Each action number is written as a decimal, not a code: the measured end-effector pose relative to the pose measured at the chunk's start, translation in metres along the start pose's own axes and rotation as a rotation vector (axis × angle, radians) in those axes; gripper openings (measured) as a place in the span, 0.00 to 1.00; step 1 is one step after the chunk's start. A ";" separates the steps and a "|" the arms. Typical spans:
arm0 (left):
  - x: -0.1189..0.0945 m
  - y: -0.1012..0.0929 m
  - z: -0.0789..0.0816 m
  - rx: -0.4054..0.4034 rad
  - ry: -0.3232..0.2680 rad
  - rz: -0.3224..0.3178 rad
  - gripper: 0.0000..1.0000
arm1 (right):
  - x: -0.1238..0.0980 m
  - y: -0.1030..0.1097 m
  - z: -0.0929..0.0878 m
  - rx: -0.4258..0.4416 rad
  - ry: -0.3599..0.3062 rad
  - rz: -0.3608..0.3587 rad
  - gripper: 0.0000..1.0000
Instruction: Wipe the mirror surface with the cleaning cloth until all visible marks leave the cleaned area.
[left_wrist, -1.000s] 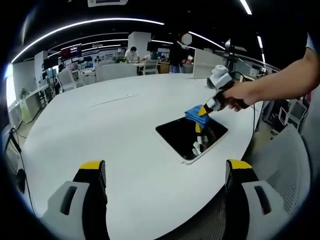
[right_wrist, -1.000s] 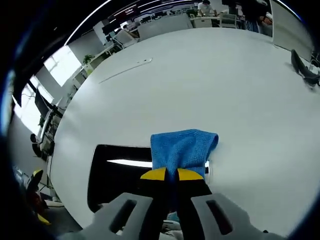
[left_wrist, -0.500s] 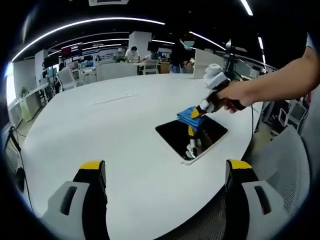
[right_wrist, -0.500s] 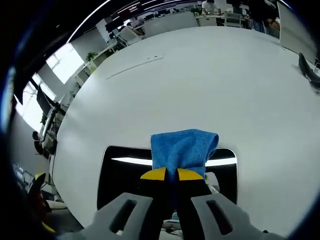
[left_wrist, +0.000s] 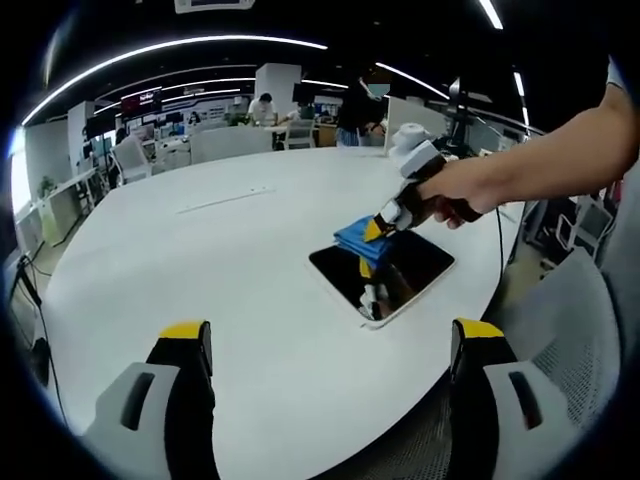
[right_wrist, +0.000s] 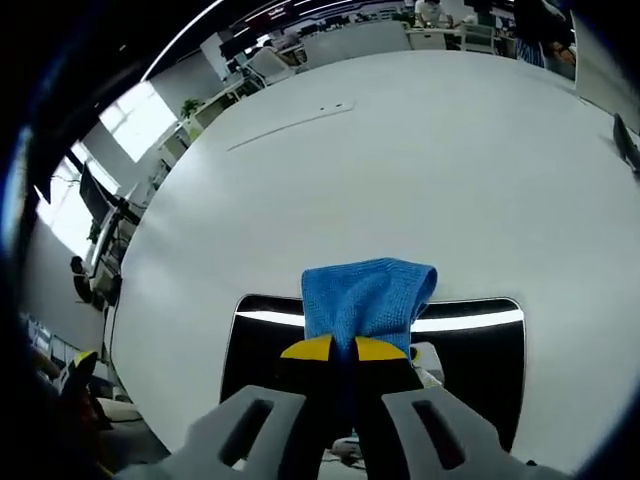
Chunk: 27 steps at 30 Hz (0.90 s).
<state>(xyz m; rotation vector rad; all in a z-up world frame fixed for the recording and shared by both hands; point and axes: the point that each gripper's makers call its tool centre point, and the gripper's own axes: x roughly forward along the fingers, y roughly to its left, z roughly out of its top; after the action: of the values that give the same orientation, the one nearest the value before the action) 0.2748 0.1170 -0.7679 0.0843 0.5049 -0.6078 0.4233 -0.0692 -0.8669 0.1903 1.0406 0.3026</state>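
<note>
In the left gripper view, our left gripper (left_wrist: 330, 345) hangs over the near edge of the white tabletop (left_wrist: 200, 260), jaws spread wide with nothing between them. Further right, the mirror (left_wrist: 385, 272) lies flat near the tabletop's right edge, dark and glossy. The blue cloth (left_wrist: 358, 238) presses on its far left part, and the right gripper (left_wrist: 376, 228) pinches it, held by a hand (left_wrist: 445, 195) reaching in from the right. A grey chair (left_wrist: 565, 330) sits at the far right.

In the right gripper view, we see the tabletop (right_wrist: 400, 170) stretching away, with a thin strip (right_wrist: 290, 122) lying far off on it. The mirror (right_wrist: 260, 345) spans the lower part, a bright streak of light reflected across it. At centre, our right gripper (right_wrist: 343, 349) has its yellow-tipped jaws closed tight on the cloth (right_wrist: 368, 298), which spreads over the mirror's far edge.
</note>
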 end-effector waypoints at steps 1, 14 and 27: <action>0.000 0.000 0.000 -0.001 -0.001 0.000 0.99 | 0.001 0.002 0.000 -0.001 0.001 0.003 0.01; 0.001 -0.002 0.002 -0.004 -0.014 -0.012 0.99 | 0.010 0.032 0.001 -0.016 0.015 0.038 0.01; 0.002 -0.005 0.000 -0.008 -0.003 -0.029 0.99 | 0.021 0.059 0.002 -0.028 0.031 0.074 0.01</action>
<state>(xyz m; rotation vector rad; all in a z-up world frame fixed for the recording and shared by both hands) 0.2736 0.1117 -0.7684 0.0686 0.5061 -0.6346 0.4259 -0.0069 -0.8656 0.2004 1.0605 0.3879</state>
